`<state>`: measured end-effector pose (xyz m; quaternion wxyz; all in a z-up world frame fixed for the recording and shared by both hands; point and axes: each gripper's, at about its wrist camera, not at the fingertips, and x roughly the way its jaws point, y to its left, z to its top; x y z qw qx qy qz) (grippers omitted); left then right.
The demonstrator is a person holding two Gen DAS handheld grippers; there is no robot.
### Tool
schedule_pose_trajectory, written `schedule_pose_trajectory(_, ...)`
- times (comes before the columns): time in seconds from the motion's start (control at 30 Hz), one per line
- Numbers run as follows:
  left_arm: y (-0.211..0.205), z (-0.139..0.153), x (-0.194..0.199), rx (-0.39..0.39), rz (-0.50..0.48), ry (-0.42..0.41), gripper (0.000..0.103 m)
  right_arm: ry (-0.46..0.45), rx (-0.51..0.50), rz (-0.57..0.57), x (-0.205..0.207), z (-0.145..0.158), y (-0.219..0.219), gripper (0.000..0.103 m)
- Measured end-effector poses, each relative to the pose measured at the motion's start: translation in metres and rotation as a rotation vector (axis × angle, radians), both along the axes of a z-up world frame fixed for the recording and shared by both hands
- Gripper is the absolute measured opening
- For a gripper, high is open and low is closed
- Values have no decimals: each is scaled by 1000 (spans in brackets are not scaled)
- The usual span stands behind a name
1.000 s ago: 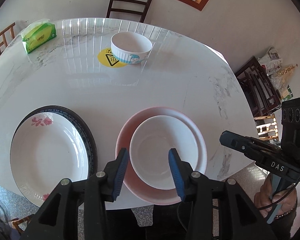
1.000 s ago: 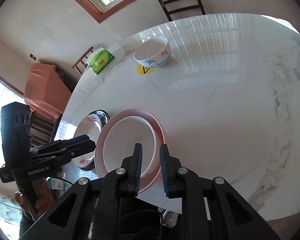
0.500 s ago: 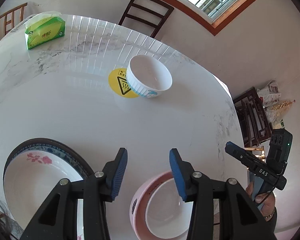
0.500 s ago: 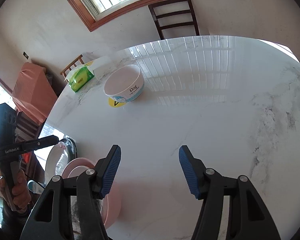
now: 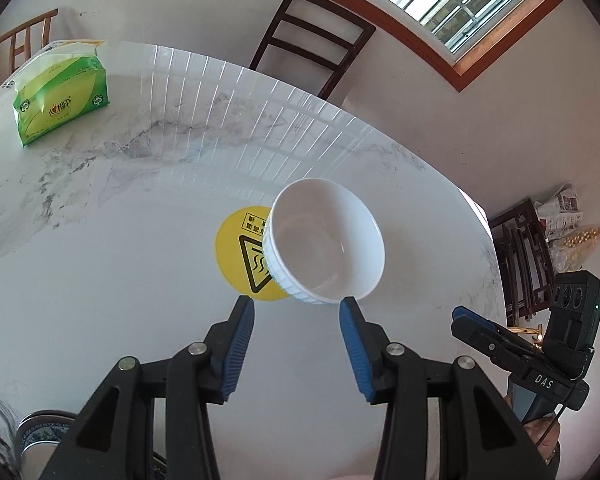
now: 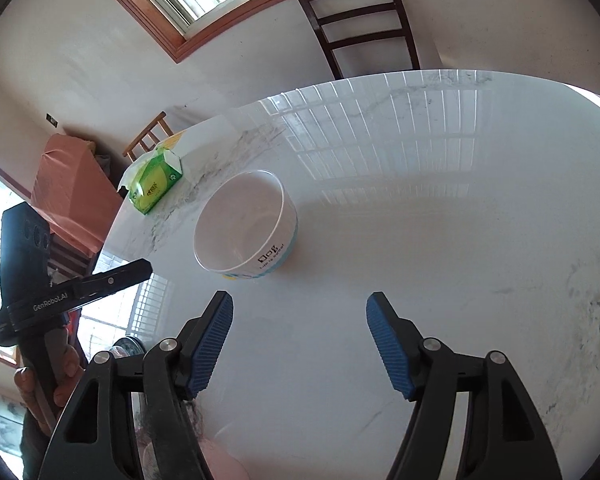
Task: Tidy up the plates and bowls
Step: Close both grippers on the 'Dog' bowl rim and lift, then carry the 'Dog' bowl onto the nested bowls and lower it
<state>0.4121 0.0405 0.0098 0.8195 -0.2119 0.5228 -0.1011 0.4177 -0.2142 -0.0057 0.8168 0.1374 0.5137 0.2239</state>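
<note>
A white ribbed bowl (image 5: 324, 242) stands upright on the marble table (image 5: 100, 280), partly over a yellow warning sticker (image 5: 242, 256). My left gripper (image 5: 297, 306) is open and empty, its fingertips just short of the bowl's near side. The same bowl (image 6: 244, 226) shows in the right wrist view with black lettering and a blue band. My right gripper (image 6: 299, 304) is wide open and empty, a little short of the bowl and to its right. A dark-rimmed plate (image 5: 40, 426) peeks in at the lower left, and the pink plate (image 6: 224, 460) shows at the bottom edge.
A green tissue box (image 5: 60, 98) sits at the table's far left edge. A dark wooden chair (image 5: 312, 44) stands behind the table. The table edge curves round on the right, with dark furniture (image 5: 520, 256) and bags beyond it.
Both grippers have moved from over the stacked plates at the near edge forward to the white bowl. The right gripper has opened wide. The plates have dropped out of the middle of both views.
</note>
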Motion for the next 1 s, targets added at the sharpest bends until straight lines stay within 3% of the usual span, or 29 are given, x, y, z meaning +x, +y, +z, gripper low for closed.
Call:
schedule_pose_trajectory(0.3,-4,-26,39,1,5,68,45,39,0,23,47,-13,32,67)
schedule_pose_trajectory(0.43,-8,-36,49,15,8,81,45,63,-7,25,61,-25,43,51)
schedule_pose_trajectory(0.63,-19,-47,64,65,5,88,45,87,-24,45,78,-39,56,40)
schedule_pose_trajectory(0.7,-23,-57,67,92,8,127,37,104,-52,57,80,-45,61,16)
schedule_pose_trajectory(0.73,-24,-62,67,103,15,144,21,98,-66,54,80,-46,62,15)
schedule_pose_trajectory(0.87,-30,-62,65,162,16,116,18,84,-59,62,78,-45,62,15)
schedule_pose_trajectory(1.0,-28,-57,56,133,10,127,18,104,-18,48,70,-41,52,14)
